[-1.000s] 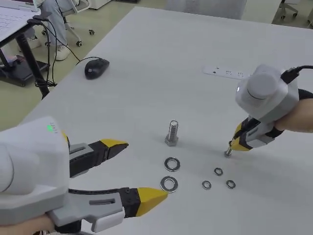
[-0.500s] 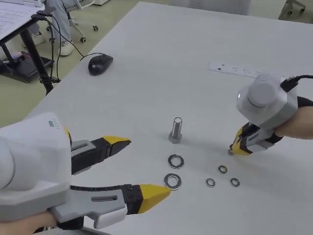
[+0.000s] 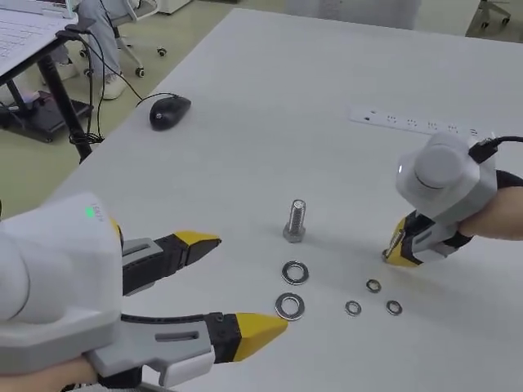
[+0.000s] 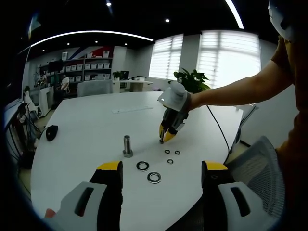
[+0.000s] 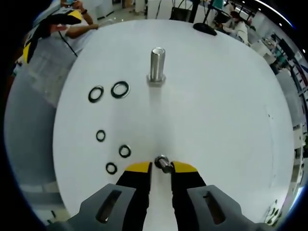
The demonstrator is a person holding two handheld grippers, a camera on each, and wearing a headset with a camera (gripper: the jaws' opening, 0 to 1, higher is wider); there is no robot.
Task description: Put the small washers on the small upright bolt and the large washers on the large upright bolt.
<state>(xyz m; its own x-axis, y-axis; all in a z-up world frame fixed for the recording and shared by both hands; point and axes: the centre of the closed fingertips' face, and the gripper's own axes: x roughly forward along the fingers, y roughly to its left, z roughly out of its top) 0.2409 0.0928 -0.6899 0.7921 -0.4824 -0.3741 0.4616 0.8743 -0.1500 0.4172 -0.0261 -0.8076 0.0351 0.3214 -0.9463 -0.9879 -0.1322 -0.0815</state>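
The large bolt [image 3: 295, 220] [image 5: 156, 65] stands upright mid-table. Two large washers [image 3: 295, 272] [image 3: 289, 306] lie flat in front of it. Three small washers [image 3: 373, 286] [image 3: 353, 308] [image 3: 394, 308] lie to their right. My right gripper [image 3: 396, 251] [image 5: 162, 167] points down at the table, its yellow-tipped jaws shut on the small bolt [image 3: 393, 243] [image 5: 162, 163], which leans slightly just behind the small washers. My left gripper [image 3: 249, 283] [image 4: 162, 168] hovers open at the near left, holding nothing, its lower tip close to the nearer large washer.
A black mouse [image 3: 170, 112] with its cable lies at the far left of the white table [image 3: 270, 98]. A white power strip [image 3: 413, 122] lies at the far right. The table's left edge drops to the floor by a laptop stand [image 3: 49, 73].
The head camera has shifted a little. My right gripper stays at the small bolt, which now leans slightly between the tips. The left gripper stays open in place.
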